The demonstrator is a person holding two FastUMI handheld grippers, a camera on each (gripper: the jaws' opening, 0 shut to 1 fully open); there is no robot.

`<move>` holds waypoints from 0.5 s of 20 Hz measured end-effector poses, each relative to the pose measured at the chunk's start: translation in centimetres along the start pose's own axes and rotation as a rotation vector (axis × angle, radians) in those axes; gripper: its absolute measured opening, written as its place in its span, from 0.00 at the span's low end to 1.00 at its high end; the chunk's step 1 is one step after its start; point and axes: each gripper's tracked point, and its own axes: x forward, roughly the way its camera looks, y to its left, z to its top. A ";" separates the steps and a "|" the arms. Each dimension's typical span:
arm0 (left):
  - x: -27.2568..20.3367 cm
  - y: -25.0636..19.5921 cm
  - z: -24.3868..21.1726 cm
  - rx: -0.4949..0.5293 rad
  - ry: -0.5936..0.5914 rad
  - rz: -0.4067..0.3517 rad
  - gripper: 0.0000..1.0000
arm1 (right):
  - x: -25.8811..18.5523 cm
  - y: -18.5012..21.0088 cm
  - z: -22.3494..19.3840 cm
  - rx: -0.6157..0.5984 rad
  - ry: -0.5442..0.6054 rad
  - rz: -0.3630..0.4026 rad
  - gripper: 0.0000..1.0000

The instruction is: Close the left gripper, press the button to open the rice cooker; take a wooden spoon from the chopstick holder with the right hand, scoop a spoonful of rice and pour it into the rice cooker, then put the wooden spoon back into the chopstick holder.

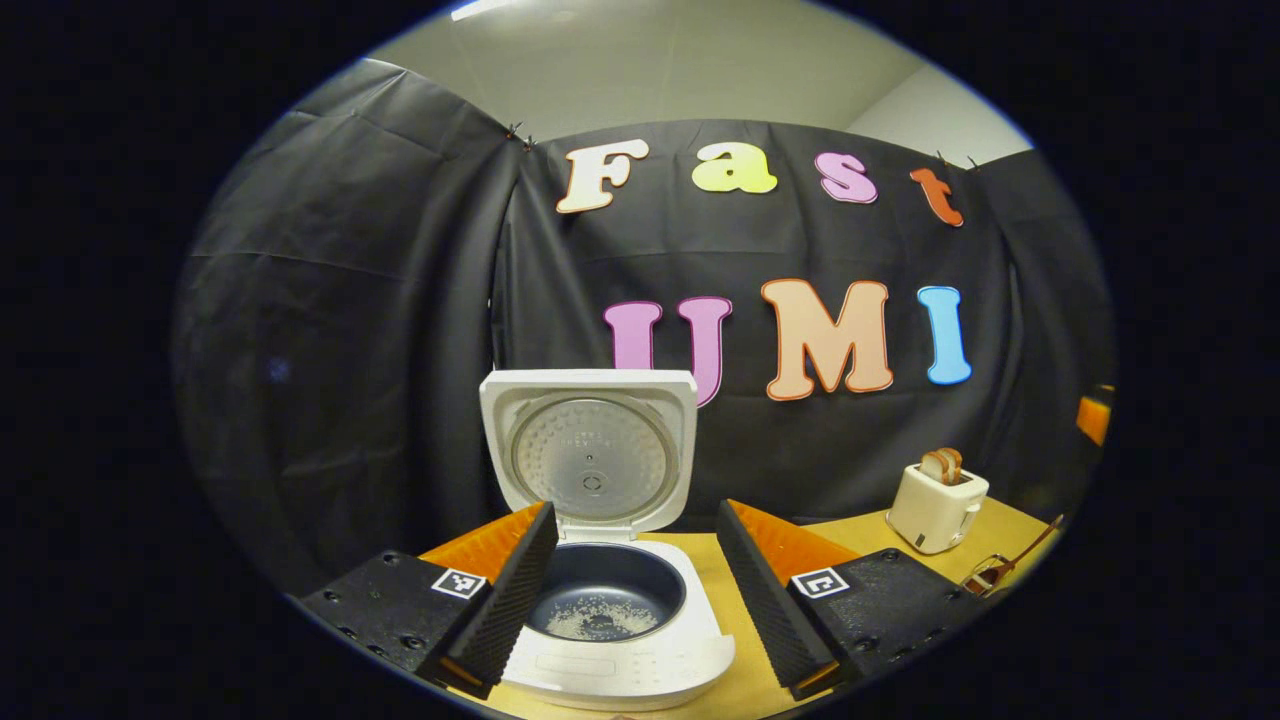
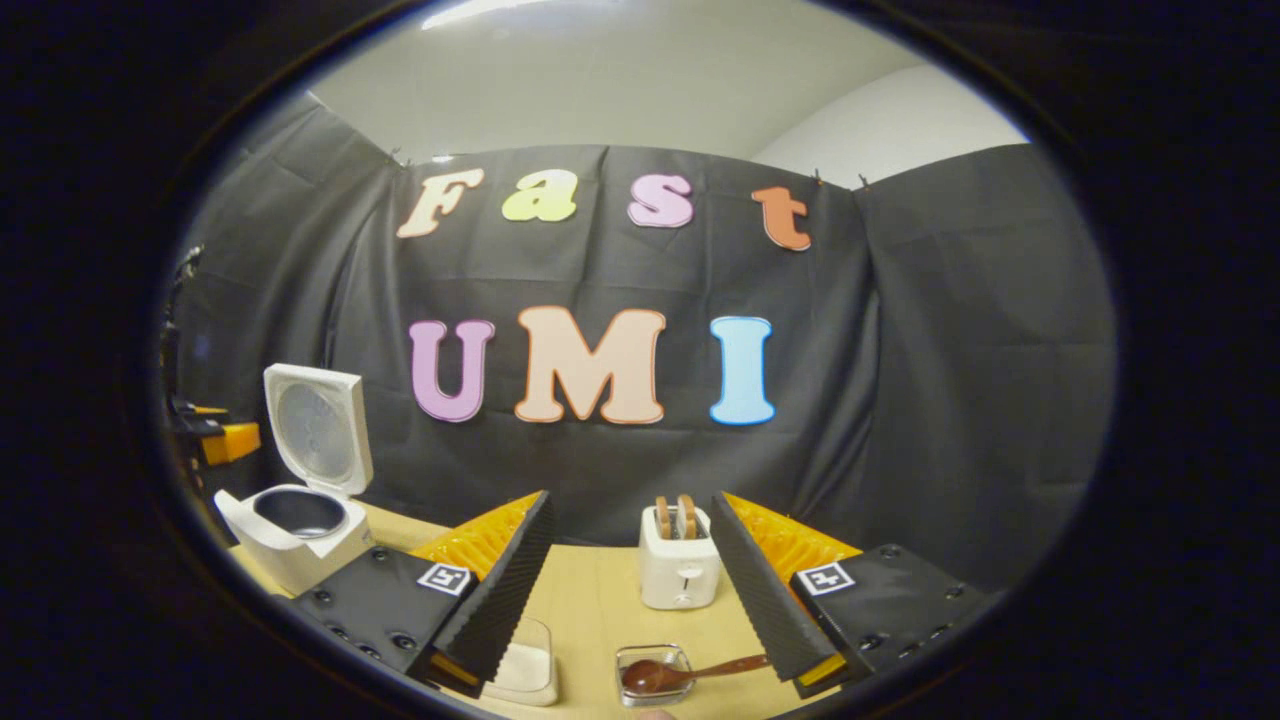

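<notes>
Though limited to one moment, reads as a late stage. Finds the rice cooker (image 1: 620, 640) at 6 o'clock in the left gripper view, between the fingers of the left gripper (image 1: 635, 510), with its lid (image 1: 590, 450) swung up and standing upright at the back, as pressing the button would leave it. Shows a thin scatter of rice grains (image 1: 600, 620) on the bottom of the dark inner pot (image 1: 605, 590), as a poured spoonful would leave. Has the left gripper's jaws spread wide, gripping nothing, hanging just in front of the cooker. Places the wooden spoon (image 2: 665, 677) at 6 o'clock in the right gripper view, its bowl resting in a small clear glass holder (image 2: 625, 655) and its handle slanting out toward 3 o'clock, up to the right-hand finger. Cannot tell whether handle and finger touch, nor for certain whether this holder is the chopstick holder; if so, leaves nothing to do. Has the right gripper (image 2: 632, 497) spread wide too, clamped on nothing. Puts a clear container of white rice (image 2: 525, 668) at 7 o'clock by the other finger, a white toaster (image 2: 680, 570) with two slices at 12 o'clock from the spoon, all on the pale wooden table (image 2: 600, 600).
</notes>
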 end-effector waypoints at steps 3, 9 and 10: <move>-0.9 -0.7 1.5 -0.007 -0.036 -0.007 0.94 | 0.7 -2.1 -2.5 0.011 0.034 -0.039 0.98; -2.0 -2.0 2.9 -0.006 -0.062 -0.026 0.94 | 1.6 -5.6 -7.8 0.021 0.122 -0.108 0.98; -2.1 -2.3 3.1 -0.006 -0.065 -0.027 0.94 | 1.7 -6.1 -8.8 0.028 0.140 -0.118 0.98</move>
